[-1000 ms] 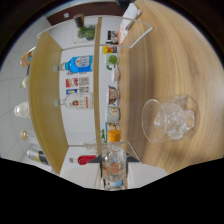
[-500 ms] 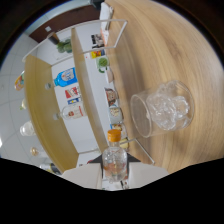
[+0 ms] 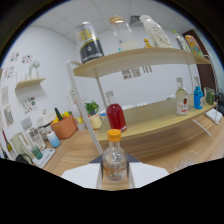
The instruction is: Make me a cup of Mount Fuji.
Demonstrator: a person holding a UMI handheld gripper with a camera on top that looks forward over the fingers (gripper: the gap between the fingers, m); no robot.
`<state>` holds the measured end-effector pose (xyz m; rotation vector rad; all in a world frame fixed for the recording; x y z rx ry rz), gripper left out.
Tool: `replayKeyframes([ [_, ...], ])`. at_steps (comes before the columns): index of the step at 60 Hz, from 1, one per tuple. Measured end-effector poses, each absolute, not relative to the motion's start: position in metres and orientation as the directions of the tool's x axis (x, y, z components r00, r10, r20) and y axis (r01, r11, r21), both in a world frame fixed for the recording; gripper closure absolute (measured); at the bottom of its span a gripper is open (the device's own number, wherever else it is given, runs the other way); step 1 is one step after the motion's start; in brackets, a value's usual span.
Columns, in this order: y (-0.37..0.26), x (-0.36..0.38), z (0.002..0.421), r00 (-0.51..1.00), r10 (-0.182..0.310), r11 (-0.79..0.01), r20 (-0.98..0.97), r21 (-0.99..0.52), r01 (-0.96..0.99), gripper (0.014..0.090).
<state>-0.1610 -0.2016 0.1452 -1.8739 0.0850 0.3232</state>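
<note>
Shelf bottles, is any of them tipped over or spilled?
No. The red bottle stands upright on the wooden shelf, as does the orange-capped bottle between the gripper fingers. No spill shows.

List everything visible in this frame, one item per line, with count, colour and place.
small bottle: 1, clear with orange cap, between the fingers
red bottle: 1, red, lower shelf, beyond the small bottle
black-labelled can: 1, silver and black, top shelf
labelled bottle: 1, clear with red label, far along the lower shelf
blue bottle: 1, blue, beside the labelled bottle
potted plant: 1, green, behind the shelf
orange pot: 1, on the counter
gripper: fingers barely visible
</note>
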Motion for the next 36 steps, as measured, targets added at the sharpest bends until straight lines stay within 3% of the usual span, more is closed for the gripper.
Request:
replayKeyframes([
  [13, -0.196, -0.193, 0.068, 0.987, 0.13, -0.429, -0.095, -0.903, -0.03, 0.0692],
  [36, -0.195, -0.203, 0.018, 0.991, 0.11, -0.554, -0.082, -0.832, -0.008, 0.0687],
])
